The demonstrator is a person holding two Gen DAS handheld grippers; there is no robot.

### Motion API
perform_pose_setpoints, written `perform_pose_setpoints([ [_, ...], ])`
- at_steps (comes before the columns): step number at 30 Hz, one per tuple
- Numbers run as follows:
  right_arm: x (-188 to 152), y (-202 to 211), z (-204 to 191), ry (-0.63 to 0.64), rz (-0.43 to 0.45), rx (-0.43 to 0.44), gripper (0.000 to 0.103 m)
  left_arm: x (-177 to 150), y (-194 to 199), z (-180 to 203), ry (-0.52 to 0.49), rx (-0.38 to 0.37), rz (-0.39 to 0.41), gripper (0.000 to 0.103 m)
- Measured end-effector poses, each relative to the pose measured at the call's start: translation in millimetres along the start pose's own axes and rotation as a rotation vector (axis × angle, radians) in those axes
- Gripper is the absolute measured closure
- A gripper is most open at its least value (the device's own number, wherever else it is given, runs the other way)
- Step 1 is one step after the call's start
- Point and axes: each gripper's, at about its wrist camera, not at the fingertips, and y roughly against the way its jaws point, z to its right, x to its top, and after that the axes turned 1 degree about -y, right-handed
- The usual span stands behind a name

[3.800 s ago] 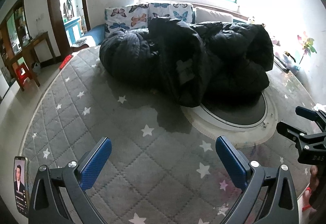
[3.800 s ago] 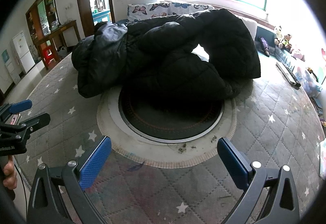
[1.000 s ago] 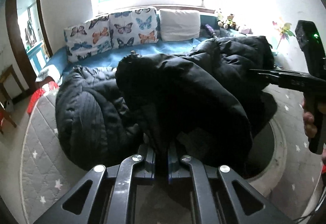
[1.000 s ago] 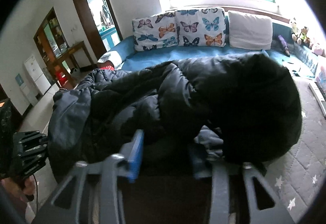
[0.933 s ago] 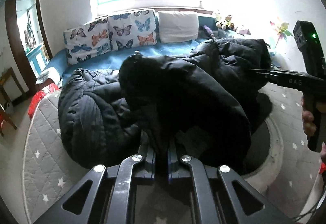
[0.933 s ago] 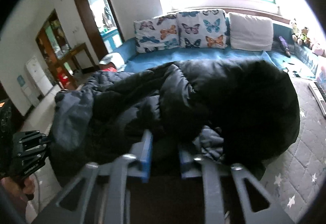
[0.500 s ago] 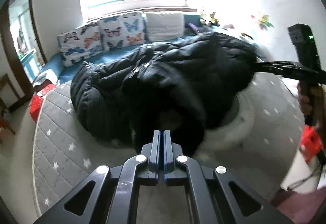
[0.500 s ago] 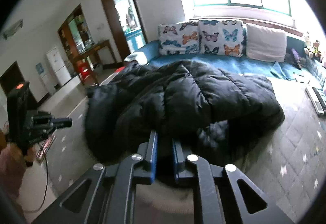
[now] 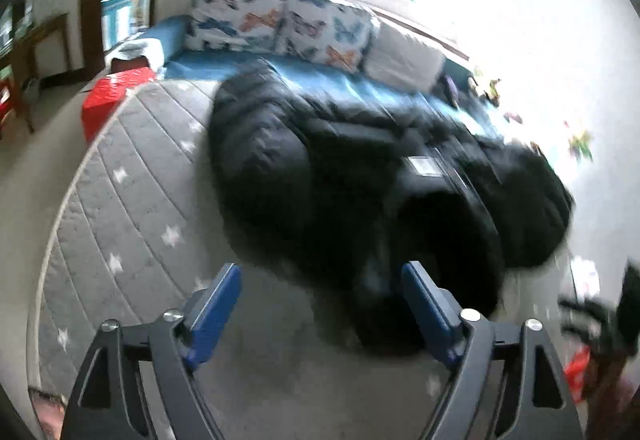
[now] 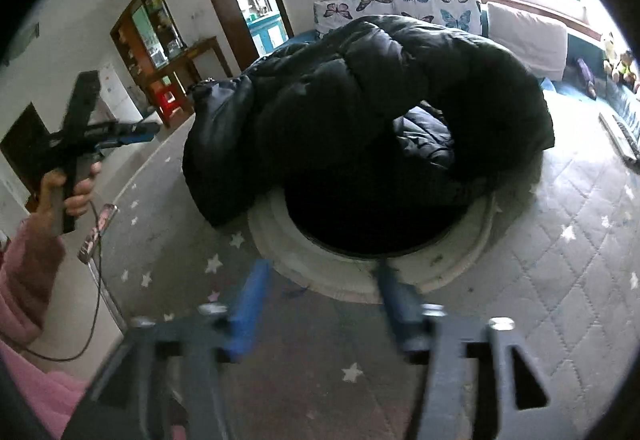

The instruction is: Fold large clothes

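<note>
Having just opened off the black puffer coat (image 9: 360,175), the left gripper (image 9: 320,304) and right gripper (image 10: 320,300) hang empty, leaving it bunched mid-frame on the star-print mat (image 10: 560,260), fold unfinished.

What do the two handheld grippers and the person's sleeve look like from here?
Both the left gripper and the right gripper have dark grey frames with triangular cut-outs, silver screw heads and blue finger pads. In the right wrist view the left gripper shows as a black pistol-grip handle with a thin dark cable hanging below. The person wears a fluffy pink sleeve.
</note>
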Motion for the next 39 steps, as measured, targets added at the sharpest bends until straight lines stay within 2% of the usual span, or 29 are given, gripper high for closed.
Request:
perform_pose_setpoints([
  [4,2.2,-9.9,-16.5,0.036,-0.002,0.028,0.035,36.7,-23.2,-28.7,0.077,0.012,0.019,0.009],
  [7,9.7,-26.6,-35.2,0.073,-0.02,0.078,0.035,58.7,-54.4,-51.0,0.16,0.019,-0.021,0.009],
  [12,19.2,-58.2,-67.9,0.135,-0.052,0.153,0.035,71.8,-103.3,-79.7,0.284,0.011,-0.096,0.009],
  [14,22.9,-68.6,-84.4,0.182,-0.045,0.15,0.035,73.2,-119.0,-93.1,0.36,-0.027,-0.122,0.009],
  [16,32.6,-82.3,-102.9,0.238,-0.023,0.118,0.035,70.5,-133.0,-104.5,0.453,-0.12,-0.137,0.011],
  [18,38.1,-93.1,-111.5,0.268,-0.007,0.081,0.035,69.2,-140.6,-108.8,0.479,-0.179,-0.128,0.022],
  [19,42.2,-101.6,-115.7,0.288,0.007,0.041,0.035,69.5,-141.9,-109.9,0.475,-0.208,-0.124,0.035],
  [20,43.2,-106.4,-116.5,0.296,0.012,0.008,0.035,69.0,-142.3,-111.1,0.473,-0.225,-0.119,0.045],
  [21,45.7,-115.3,-115.4,0.295,0.007,-0.037,0.035,69.6,-139.1,-110.0,0.465,-0.248,-0.106,0.049],
  [22,45.7,-118.8,-112.3,0.289,0.003,-0.064,0.042,70.3,-136.5,-108.4,0.45,-0.255,-0.1,0.056],
  [23,43.5,-119.2,-109.7,0.283,0.01,-0.084,0.066,70.7,-132.8,-106.1,0.432,-0.255,-0.093,0.061],
  [24,42.0,-117.2,-106.1,0.281,0.026,-0.115,0.08,71.0,-127.0,-103.2,0.417,-0.248,-0.085,0.062],
  [26,38.2,-102.9,-95.3,0.263,0.056,-0.122,0.089,70.5,-110.2,-90.7,0.37,-0.251,-0.056,0.068],
  [29,32.3,-69.8,-83.9,0.249,0.116,-0.154,0.092,68.0,-78.6,-67.1,0.29,-0.261,-0.01,0.071],
  [32,24.4,-37.1,-76.3,0.247,0.168,-0.182,0.094,60.2,-55.9,-46.5,0.241,-0.275,0.0,0.072],
  [36,3.7,5.2,-65.9,0.254,0.222,-0.243,0.094,32.6,-34.6,-10.0,0.174,-0.322,-0.046,0.073],
  [38,-3.6,12.7,-61.8,0.253,0.223,-0.267,0.094,9.0,-24.9,6.0,0.138,-0.332,-0.073,0.073],
  [39,-14.3,21.5,-56.5,0.247,0.212,-0.279,0.094,-2.2,-25.3,12.3,0.134,-0.364,-0.089,0.073],
])
